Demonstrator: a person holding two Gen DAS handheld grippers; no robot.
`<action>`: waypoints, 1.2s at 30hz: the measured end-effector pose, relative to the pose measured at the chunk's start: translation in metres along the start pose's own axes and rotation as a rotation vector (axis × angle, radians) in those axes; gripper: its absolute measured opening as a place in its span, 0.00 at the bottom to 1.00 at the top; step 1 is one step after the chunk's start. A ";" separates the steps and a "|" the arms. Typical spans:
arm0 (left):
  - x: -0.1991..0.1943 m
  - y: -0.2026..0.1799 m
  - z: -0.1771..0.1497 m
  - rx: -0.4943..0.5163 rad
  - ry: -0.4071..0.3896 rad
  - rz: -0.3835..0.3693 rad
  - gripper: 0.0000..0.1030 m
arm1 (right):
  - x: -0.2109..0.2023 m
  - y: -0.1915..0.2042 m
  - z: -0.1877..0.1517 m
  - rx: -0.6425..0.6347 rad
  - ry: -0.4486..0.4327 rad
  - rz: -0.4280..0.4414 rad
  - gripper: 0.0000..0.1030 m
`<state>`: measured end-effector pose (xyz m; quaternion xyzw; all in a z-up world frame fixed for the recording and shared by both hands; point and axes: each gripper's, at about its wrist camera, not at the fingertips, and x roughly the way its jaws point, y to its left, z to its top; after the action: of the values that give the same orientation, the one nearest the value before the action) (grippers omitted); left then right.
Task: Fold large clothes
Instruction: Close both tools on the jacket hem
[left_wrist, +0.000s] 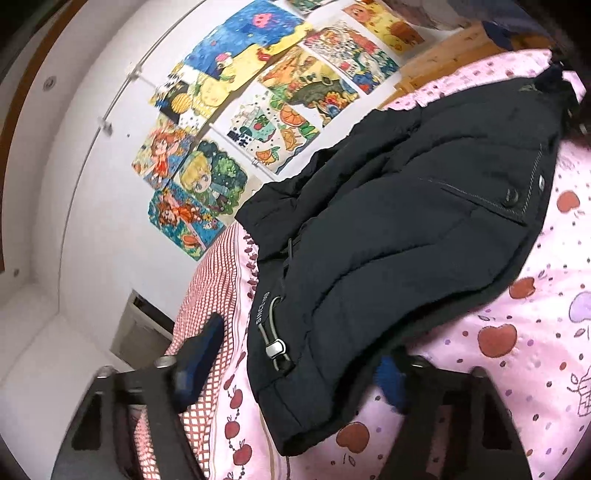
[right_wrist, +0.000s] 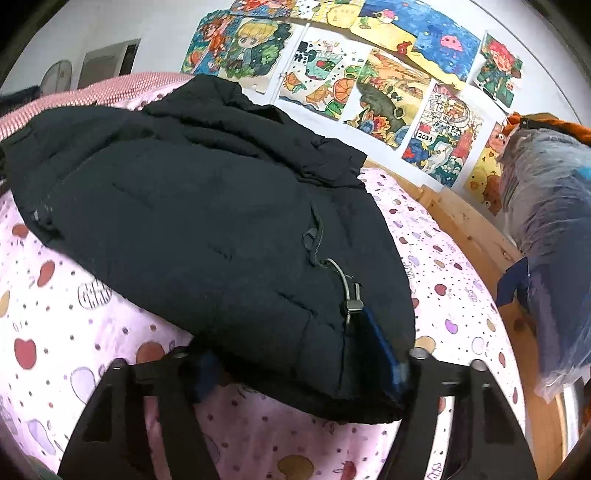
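A dark navy padded jacket (left_wrist: 406, 206) lies spread on the pink apple-print bed cover (left_wrist: 517, 350). In the left wrist view its hem corner with a drawcord toggle (left_wrist: 276, 349) sits between the fingers of my left gripper (left_wrist: 299, 354). Bedding shows between the left pad (left_wrist: 201, 350) and the cloth, so that gripper is open. In the right wrist view the jacket (right_wrist: 192, 206) fills the gap of my right gripper (right_wrist: 295, 358). Its blue pads (right_wrist: 382, 350) press the hem near another toggle (right_wrist: 352, 304).
A wall of colourful drawings (right_wrist: 369, 74) runs behind the bed. A wooden bed rail (right_wrist: 476, 229) borders the right side, with a plastic-wrapped bundle (right_wrist: 546, 229) on it. Red-checked bedding (left_wrist: 210, 280) lies by the jacket's left edge.
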<state>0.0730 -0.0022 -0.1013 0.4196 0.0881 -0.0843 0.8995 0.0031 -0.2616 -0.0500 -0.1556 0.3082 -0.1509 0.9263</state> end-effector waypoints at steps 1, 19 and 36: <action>0.000 -0.001 0.001 0.014 -0.003 0.005 0.49 | -0.001 0.001 0.001 0.007 -0.010 0.008 0.40; -0.007 0.084 0.032 -0.211 0.019 -0.099 0.07 | -0.066 -0.001 0.043 0.129 -0.320 -0.018 0.06; 0.015 0.163 0.090 -0.240 0.073 -0.227 0.07 | -0.092 -0.006 0.096 0.108 -0.384 0.000 0.06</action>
<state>0.1325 0.0310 0.0728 0.2996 0.1766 -0.1589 0.9240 -0.0094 -0.2139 0.0740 -0.1314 0.1172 -0.1346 0.9751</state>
